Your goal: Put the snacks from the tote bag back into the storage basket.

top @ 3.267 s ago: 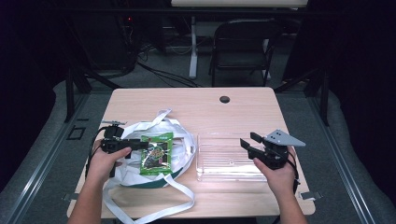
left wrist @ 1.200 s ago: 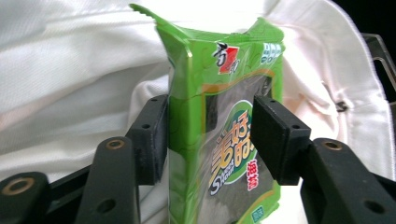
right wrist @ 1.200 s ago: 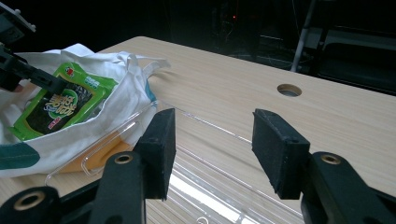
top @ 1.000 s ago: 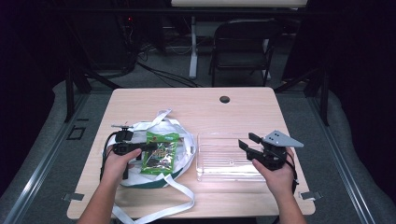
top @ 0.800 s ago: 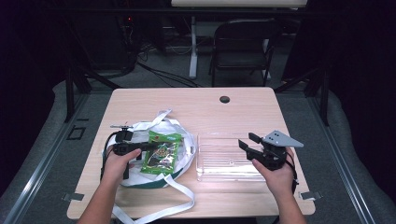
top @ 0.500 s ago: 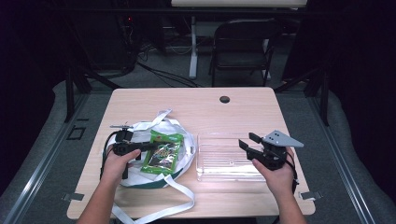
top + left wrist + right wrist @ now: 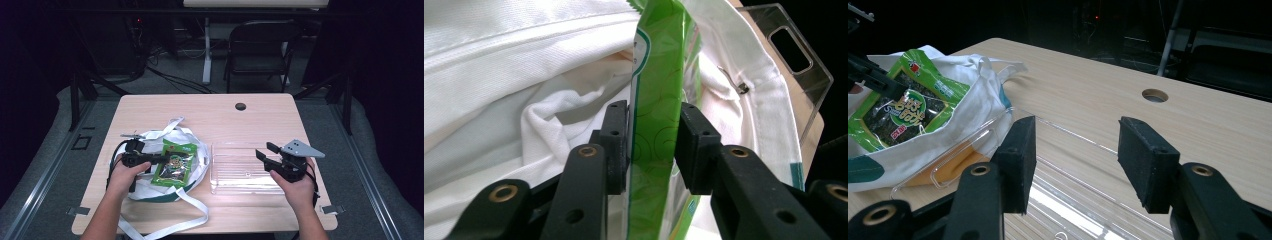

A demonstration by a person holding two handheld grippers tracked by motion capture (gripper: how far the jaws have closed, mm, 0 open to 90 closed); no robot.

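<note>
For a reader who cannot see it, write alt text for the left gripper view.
Two black fingers of the left gripper have just been closing on the edge of a green plastic snack packet that stands between them. Behind it lies a crumpled white cloth bag, with a clear plastic tray's handle corner at upper right.

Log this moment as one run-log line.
left claw: just closed on green seaweed snack packet | packet: on white cloth bag | right claw: open over clear plastic tray

Worktop is lit pretty evenly from overhead while the room around it drops to near black. The white bag blows out up close (the jaws look soft too), and there's glare on the clear tray.
</note>
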